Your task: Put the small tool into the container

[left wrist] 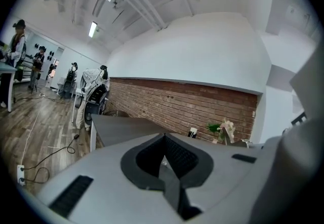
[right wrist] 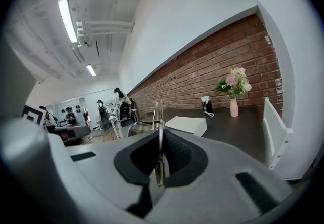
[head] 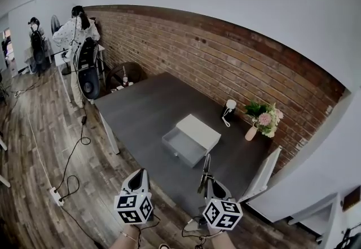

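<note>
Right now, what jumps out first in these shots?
The white drawer box stands open in the middle of the dark table. A thin metal tool sticks up from the shut jaws of the right gripper. Flowers in a pink vase sit by the brick wall at the table's right.

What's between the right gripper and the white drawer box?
Only the metal tool in its jaws and bare tabletop, as the head view shows.
</note>
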`<action>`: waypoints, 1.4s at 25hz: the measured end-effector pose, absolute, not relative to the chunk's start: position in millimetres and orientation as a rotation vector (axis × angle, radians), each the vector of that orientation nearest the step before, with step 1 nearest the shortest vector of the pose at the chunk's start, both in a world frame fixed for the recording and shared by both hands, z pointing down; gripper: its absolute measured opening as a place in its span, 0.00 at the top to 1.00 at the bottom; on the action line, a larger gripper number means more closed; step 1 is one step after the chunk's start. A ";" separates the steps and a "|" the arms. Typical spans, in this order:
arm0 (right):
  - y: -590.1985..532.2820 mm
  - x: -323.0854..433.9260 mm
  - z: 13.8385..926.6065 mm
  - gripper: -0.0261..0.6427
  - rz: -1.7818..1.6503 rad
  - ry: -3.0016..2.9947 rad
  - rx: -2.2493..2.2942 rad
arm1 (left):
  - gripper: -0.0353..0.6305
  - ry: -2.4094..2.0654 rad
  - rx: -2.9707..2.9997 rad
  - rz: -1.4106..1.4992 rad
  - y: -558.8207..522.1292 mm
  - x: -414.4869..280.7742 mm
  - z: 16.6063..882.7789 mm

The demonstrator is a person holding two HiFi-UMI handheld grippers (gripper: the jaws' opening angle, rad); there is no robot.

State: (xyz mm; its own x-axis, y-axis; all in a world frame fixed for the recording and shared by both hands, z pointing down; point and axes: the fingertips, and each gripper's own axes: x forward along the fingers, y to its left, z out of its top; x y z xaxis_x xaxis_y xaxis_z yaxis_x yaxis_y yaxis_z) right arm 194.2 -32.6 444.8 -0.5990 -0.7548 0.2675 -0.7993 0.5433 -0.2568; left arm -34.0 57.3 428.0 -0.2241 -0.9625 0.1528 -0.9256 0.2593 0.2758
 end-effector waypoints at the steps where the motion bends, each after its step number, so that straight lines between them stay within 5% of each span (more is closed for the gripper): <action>1: -36.7 194.0 446.1 0.95 0.541 -2.645 1.345 | 0.94 -2.243 1.740 -0.177 53.2 -35.9 429.2; 35: -163.2 70.8 442.9 0.95 0.603 -2.308 1.935 | 0.94 -1.868 2.100 -0.072 -177.7 -216.5 427.9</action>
